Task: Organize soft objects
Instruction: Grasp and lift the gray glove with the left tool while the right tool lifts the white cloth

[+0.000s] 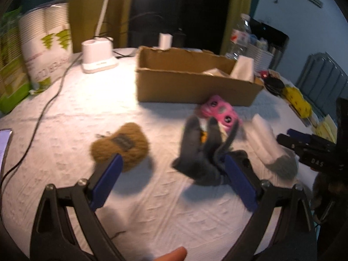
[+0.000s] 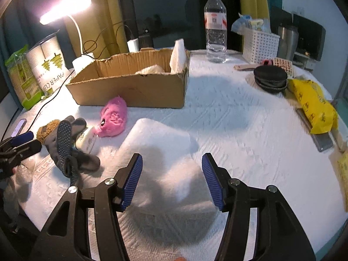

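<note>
Both claws gape: left gripper (image 1: 171,163) tilts down beside the grey glove (image 1: 202,152), right gripper (image 2: 171,163) over the white towel (image 2: 161,152).

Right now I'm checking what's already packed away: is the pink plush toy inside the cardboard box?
No, the pink plush toy lies on the white tablecloth, just outside the front wall of the cardboard box.

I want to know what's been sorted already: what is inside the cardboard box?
In the cardboard box, a white folded cloth stands at the right end, with a cream soft item beside it. The near wall hides the box floor, so anything lower cannot be seen.
</note>
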### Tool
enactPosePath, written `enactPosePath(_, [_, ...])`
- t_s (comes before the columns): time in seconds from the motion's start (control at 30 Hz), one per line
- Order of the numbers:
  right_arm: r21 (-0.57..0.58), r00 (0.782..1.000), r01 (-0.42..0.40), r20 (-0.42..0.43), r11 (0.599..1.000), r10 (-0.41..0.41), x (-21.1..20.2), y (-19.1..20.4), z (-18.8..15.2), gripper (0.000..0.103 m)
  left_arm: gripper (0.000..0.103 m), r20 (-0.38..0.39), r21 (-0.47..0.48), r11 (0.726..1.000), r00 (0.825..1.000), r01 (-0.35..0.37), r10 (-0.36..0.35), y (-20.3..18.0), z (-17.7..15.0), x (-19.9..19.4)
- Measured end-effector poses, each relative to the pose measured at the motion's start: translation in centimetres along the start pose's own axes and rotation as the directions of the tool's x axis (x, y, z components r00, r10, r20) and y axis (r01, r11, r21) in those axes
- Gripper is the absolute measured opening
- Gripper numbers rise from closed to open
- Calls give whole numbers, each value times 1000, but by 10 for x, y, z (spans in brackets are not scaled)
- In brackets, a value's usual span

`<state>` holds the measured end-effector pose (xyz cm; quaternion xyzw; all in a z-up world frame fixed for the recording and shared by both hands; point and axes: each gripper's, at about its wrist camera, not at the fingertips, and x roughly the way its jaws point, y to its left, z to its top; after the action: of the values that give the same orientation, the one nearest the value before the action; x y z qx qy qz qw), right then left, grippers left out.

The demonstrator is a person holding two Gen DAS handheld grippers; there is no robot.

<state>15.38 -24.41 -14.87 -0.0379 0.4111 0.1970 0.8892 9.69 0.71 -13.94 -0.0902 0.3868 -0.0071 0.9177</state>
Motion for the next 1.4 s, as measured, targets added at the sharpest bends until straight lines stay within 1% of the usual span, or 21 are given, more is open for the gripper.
enactPosePath(0.23, [-21, 999, -22, -48, 1000, 21, 16, 10, -6, 60, 95, -66, 11, 998, 996, 54, -53, -15, 0, 24])
enactPosePath(0.33, [-44, 998, -28, -59, 999, 26, 17, 13, -8, 60, 94, -95, 39, 997, 994, 63, -59, -24, -2, 33])
enactPosePath(0.37, [-51, 997, -30, -70, 998, 27, 19, 14, -8, 59, 91, -105, 50, 996, 992, 69, -64, -27, -3, 35])
enactPosePath(0.4, [-53, 997, -30, -73, 998, 26, 20, 14, -9, 58, 85, -116, 58, 996, 991, 74, -67, -28, -5, 37])
enactPosePath(0.47, [-71, 997, -34, -74, 997, 29, 20, 18, -10, 49, 82, -134, 71, 994, 988, 83, -73, -32, -8, 41])
enactPosePath(0.5, [-90, 997, -33, -73, 995, 26, 20, 21, -11, 46, 74, -127, 81, 993, 989, 91, -81, -34, -8, 40])
enactPosePath(0.53, [-103, 997, -34, -72, 994, 26, 20, 24, -11, 39, 66, -128, 84, 991, 987, 104, -92, -36, -8, 39])
enactPosePath(0.57, [-119, 997, -40, -70, 992, 32, 20, 27, -12, 33, 63, -131, 88, 990, 986, 113, -101, -38, -8, 39])
enactPosePath(0.6, [-126, 997, -45, -69, 991, 37, 19, 29, -13, 29, 56, -129, 96, 988, 986, 120, -107, -41, -7, 38])
enactPosePath(0.63, [-130, 997, -53, -68, 990, 45, 19, 30, -14, 21, 47, -128, 102, 986, 985, 131, -117, -44, -7, 38])
enactPosePath(0.67, [-133, 996, -64, -69, 989, 55, 19, 32, -14, 14, 44, -129, 108, 984, 983, 145, -130, -47, -7, 38])
enactPosePath(0.73, [-142, 996, -74, -64, 987, 65, 18, 36, -15, 11, 36, -119, 124, 982, 984, 144, -130, -52, -6, 35])
enactPosePath(0.77, [-144, 996, -73, -61, 987, 65, 17, 37, -16, 10, 34, -117, 129, 981, 984, 148, -133, -53, -6, 33])
enactPosePath(0.83, [-127, 994, -102, -63, 987, 94, 16, 36, -16, 9, 30, -109, 130, 978, 983, 161, -148, -52, -4, 29])
enactPosePath(0.9, [-107, 991, -130, -53, 986, 125, 11, 35, -15, 9, 28, -103, 121, 977, 981, 176, -164, -50, -3, 25])
enactPosePath(1.03, [-115, 990, -139, -17, 984, 138, -2, 37, -9, 9, 28, -78, 124, 974, 980, 190, -182, -51, 1, 13])
enactPosePath(1.4, [-139, 984, -136, 95, 981, 150, -34, 40, 24, 9, 26, 18, 119, 970, 977, 210, -214, -41, 24, -20])
